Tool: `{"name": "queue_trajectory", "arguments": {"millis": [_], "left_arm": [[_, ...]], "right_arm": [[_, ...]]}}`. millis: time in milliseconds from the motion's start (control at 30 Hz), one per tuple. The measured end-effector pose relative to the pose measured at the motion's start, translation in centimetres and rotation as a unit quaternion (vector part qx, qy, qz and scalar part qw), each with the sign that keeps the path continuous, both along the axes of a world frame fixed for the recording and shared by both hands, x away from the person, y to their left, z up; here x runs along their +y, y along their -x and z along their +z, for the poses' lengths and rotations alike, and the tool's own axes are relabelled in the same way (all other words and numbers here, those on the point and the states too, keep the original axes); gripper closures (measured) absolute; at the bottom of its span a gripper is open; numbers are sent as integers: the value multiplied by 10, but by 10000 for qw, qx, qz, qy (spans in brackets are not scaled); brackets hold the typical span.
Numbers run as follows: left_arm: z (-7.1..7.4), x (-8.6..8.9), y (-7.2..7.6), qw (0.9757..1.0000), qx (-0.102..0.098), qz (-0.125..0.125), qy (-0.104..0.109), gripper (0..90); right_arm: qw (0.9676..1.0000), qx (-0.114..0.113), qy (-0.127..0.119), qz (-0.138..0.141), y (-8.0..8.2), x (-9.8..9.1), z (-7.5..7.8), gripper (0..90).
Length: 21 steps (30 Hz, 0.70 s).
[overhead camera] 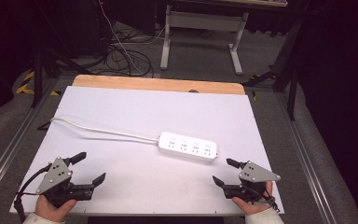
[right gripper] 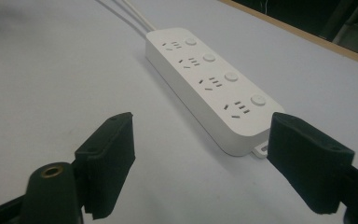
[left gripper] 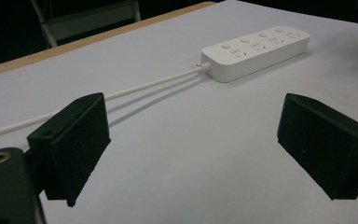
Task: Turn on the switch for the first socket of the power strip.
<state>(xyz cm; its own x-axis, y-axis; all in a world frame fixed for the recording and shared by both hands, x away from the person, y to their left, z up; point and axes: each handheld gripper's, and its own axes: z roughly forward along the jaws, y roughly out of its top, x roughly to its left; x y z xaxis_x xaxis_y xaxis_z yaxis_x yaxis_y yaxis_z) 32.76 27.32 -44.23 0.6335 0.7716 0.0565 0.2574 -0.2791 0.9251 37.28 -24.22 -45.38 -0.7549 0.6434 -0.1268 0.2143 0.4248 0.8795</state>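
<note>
I am looking down on a wide tabletop covered by a smooth white sheet, with a strip of light wood showing along its far edge.

Right of centre on the sheet lies a white plastic power strip, long and rounded, with four socket groups and a round button beside each. It lies flat and slightly slanted. Its thin white cord runs off its left end toward the far left edge of the tabletop.

Near the front edge, my left tool, black with a grey three-cornered plate on top, hovers at the left, well apart from the strip. Its jaws stand wide with nothing between them.

My right tool, of the same make, sits at the right front, near the strip's right end but not touching it. Its jaws are also spread wide and empty.

I judge the work has not begun: the strip is untouched and nothing is plugged into it. Reaching for it and taking hold are all still ahead.
</note>
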Motion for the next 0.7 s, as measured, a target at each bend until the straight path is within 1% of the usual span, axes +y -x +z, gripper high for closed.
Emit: {"name": "queue_trajectory", "arguments": {"millis": [33,100,167,200,267,333,367,400,467,500,600,633,700], "left_arm": [[0,0,0,10000,-18,-9,-37,96],[0,0,0,10000,-17,-10,-41,94],[0,0,1,10000,-30,12,-6,93],[1,1,1,9999,-85,5,-58,93],[1,0,1,9998,-134,30,-120,93],[2,-1,3,9992,-252,112,-274,94],[2,-2,4,9990,-280,124,-326,97],[2,-2,4,9990,-280,124,-326,97],[2,-2,4,9994,-229,32,-258,97],[2,-2,4,9994,-229,32,-258,97],[2,0,3,9997,-167,18,-169,97],[2,1,3,9999,-108,3,-79,98],[3,1,4,10000,-75,9,-49,98]], "right_arm": [[10000,-2,-12,-7,0,0,0,238],[10000,-1,-22,-12,0,-1,0,238],[10000,-13,-8,6,1,0,0,238],[10000,-15,-6,10,1,0,1,238],[10000,-27,14,13,1,0,1,238],[10000,-33,7,13,1,0,1,239],[10000,-34,9,6,1,1,1,239],[10000,-34,9,6,1,1,1,239],[10000,-12,31,9,2,1,2,241],[10000,-15,51,14,2,2,2,242],[10000,21,58,18,2,2,2,250],[10000,37,58,21,2,2,3,255],[9999,78,42,56,1,2,3,261]]}}
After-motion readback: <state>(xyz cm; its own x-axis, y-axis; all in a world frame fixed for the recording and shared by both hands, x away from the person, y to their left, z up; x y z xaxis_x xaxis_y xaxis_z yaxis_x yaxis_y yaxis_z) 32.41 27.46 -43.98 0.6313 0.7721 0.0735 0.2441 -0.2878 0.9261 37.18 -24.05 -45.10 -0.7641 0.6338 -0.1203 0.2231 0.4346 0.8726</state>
